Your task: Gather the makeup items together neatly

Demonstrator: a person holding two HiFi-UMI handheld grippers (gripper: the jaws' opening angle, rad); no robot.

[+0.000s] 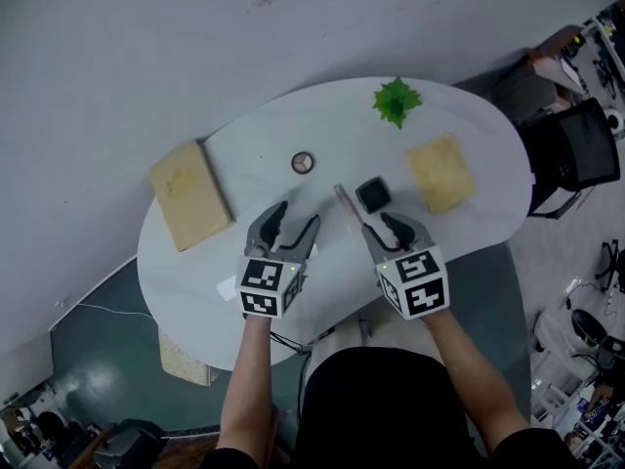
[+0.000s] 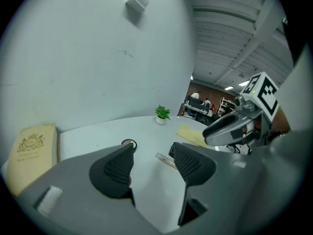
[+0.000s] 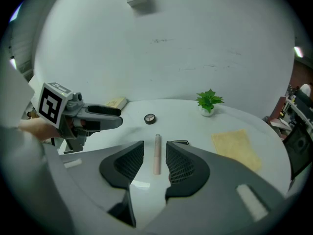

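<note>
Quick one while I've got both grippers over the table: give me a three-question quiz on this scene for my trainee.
1. True or false: the left gripper is empty, its jaws apart.
2. Which thing lines up between the jaws of the right gripper in its own view? A) pink tube B) green plant C) yellow cloth
3. How many makeup items lie on the table?

Key
1. True.
2. A; the tube lies on the table and the jaws are not pressing it.
3. Three: round compact, pink tube, black square compact.
</note>
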